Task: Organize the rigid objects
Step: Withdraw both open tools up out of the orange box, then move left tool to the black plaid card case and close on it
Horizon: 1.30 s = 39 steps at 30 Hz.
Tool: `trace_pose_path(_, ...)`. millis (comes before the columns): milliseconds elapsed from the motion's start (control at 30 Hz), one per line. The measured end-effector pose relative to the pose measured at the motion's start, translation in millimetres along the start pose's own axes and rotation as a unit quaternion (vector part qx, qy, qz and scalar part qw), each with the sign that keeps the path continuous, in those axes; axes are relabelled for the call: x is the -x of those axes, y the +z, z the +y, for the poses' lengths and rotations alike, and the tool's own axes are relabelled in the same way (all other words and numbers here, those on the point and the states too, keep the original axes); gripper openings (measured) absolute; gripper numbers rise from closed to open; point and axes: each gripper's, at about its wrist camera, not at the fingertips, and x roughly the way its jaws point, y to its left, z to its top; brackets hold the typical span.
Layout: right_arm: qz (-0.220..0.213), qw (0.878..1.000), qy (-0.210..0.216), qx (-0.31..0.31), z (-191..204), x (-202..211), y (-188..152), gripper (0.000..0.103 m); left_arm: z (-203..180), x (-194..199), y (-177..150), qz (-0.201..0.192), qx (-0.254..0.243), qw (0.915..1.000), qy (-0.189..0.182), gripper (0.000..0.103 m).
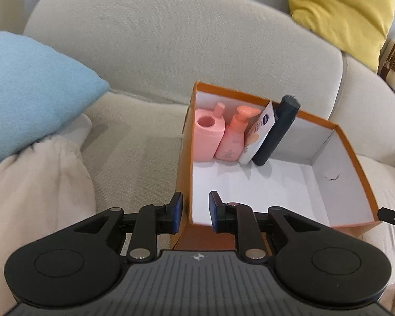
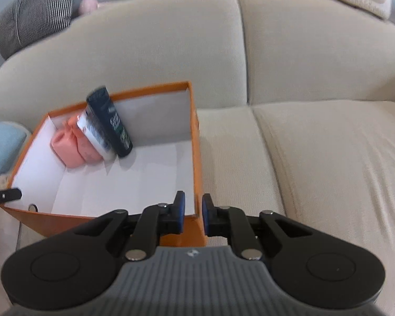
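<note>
Both tongs are set narrow at the near corners of the orange box (image 1: 352, 155), which is rested on the beige sofa (image 1: 144, 52). The left tongs (image 1: 195, 210) are closed on the box's left wall. The right tongs (image 2: 193, 210) are held astride the right wall, and a slight gap is seen at the pads. Along the far wall, from the left, a pink holder (image 1: 209, 137), a pink pump bottle (image 1: 233, 137), a white tube (image 1: 255, 137) and a dark bottle (image 1: 276, 131) are lined up, the last two tilted.
</note>
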Motion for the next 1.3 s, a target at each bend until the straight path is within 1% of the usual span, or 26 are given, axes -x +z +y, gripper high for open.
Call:
trace_pose_path(33, -0.009, 1.0, -0.002, 0.005, 0.6, 6.1, -2.4, 0.033, -0.6, 7.8, -4.0, -0.008, -0.002, 1.0, 0.0, 0.023)
trace_pose_path(133, -0.025, 0.999, -0.014, 0.018, 0.3, 19.8, -15.0, 0.034, -0.8, 24.9, -14.5, -0.023, 0.0, 0.9997, -0.012, 0.024)
trace_pose_path(233, -0.029, 0.999, -0.019, 0.003, -6.5, 28.3, -31.9, 0.034, -2.3, 35.2, -27.2, -0.01, 0.012, 0.9992, -0.035, 0.024)
trace_pose_path(300, -0.014, 1.0, -0.014, -0.011, -12.3, 27.4, -45.6, 0.034, -7.0, 34.4, -37.1, 0.014, 0.016, 0.9983, -0.054, 0.025)
trace_pose_path(367, 0.01, 1.0, -0.002, -0.023, -16.2, 22.6, -59.6, 0.034, -14.7, 29.0, -49.5, 0.052, 0.018, 0.9956, -0.076, 0.027)
trace_pose_path(400, 0.024, 0.999, 0.004, -0.028, -17.0, 20.1, -68.0, 0.034, -19.5, 26.3, -56.4, 0.068, 0.02, 0.9936, -0.087, 0.029)
trace_pose_path(433, 0.032, 0.999, 0.009, -0.029, -16.6, 18.3, -74.5, 0.034, -22.8, 22.5, -61.9, 0.083, 0.023, 0.9915, -0.097, 0.034)
trace_pose_path(467, 0.041, 0.999, 0.014, -0.024, -14.8, 16.7, -81.7, 0.034, -25.0, 18.2, -65.8, 0.097, 0.027, 0.9897, -0.102, 0.037)
trace_pose_path(533, 0.052, 0.999, 0.015, -0.006, -9.1, 13.9, -91.8, 0.034, -31.3, 7.7, -75.4, 0.129, 0.045, 0.9844, -0.11, 0.047)
trace_pose_path(600, 0.057, 0.998, 0.015, 0.006, -5.2, 11.3, -98.4, 0.034, -34.3, -4.9, -83.9, 0.161, 0.069, 0.9769, -0.122, 0.053)
trace_pose_path(633, 0.063, 0.998, 0.017, 0.009, -4.0, 9.4, -101.1, 0.035, -35.5, -11.7, -87.8, 0.177, 0.082, 0.9728, -0.125, 0.054)
trace_pose_path(667, 0.068, 0.997, 0.02, 0.012, -3.6, 7.2, -103.6, 0.037, -37.0, -17.3, -90.9, 0.189, 0.09, 0.9698, -0.125, 0.054)
trace_pose_path(700, 0.073, 0.997, 0.022, 0.012, -4.1, 5.2, -105.9, 0.038, -38.5, -22.6, -93.5, 0.196, 0.096, 0.9679, -0.124, 0.058)
trace_pose_path(733, 0.077, 0.997, 0.023, 0.013, -3.9, 3.5, -107.4, 0.04, -39.3, -27.0, -96.2, 0.202, 0.1, 0.9668, -0.121, 0.062)
trace_pose_path(767, 0.08, 0.996, 0.024, 0.013, -3.8, 1.4, -109.0, 0.045, -40.3, -31.2, -98.1, 0.206, 0.102, 0.966, -0.118, 0.064)
trace_pose_path(800, 0.082, 0.996, 0.023, 0.015, -3.4, -0.2, -110.6, 0.046, -41.7, -37.2, -100.3, 0.216, 0.105, 0.9639, -0.115, 0.065)
trace_pose_path(933, 0.085, 0.996, 0.025, 0.023, -1.0, -5.9, -112.8, 0.05, -44.6, -56.6, -108.0, 0.25, 0.121, 0.9534, -0.116, 0.066)
trace_pose_path(967, 0.085, 0.996, 0.026, 0.026, 0.2, -8.1, -112.1, 0.051, -45.6, -60.4, -109.7, 0.255, 0.122, 0.9522, -0.115, 0.066)
trace_pose_path(1033, 0.087, 0.995, 0.024, 0.034, 3.2, -12.2, -112.9, 0.052, -48.7, -65.5, -116.3, 0.265, 0.113, 0.9513, -0.11, 0.065)
trace_pose_path(1133, 0.094, 0.995, 0.021, 0.039, 5.2, -19.5, -113.3, 0.052, -55.5, -69.7, -118.7, 0.266, 0.092, 0.9536, -0.108, 0.069)
trace_pose_path(1200, 0.103, 0.994, 0.018, 0.038, 4.8, -26.0, -114.2, 0.052, -57.1, -72.6, -117.8, 0.269, 0.093, 0.952, -0.114, 0.068)
trace_pose_path(1233, 0.105, 0.994, 0.019, 0.037, 4.0, -28.1, -114.9, 0.055, -58.9, -73.6, -117.1, 0.269, 0.09, 0.952, -0.116, 0.064)
trace_pose_path(1267, 0.107, 0.993, 0.024, 0.035, 3.6, -29.6, -115.2, 0.056, -60.7, -73.3, -116.2, 0.267, 0.087, 0.9525, -0.118, 0.064)
trace_pose_path(1300, 0.107, 0.993, 0.027, 0.034, 3.7, -30.6, -115.5, 0.056, -64.7, -74.4, -115.1, 0.267, 0.083, 0.9531, -0.117, 0.062)
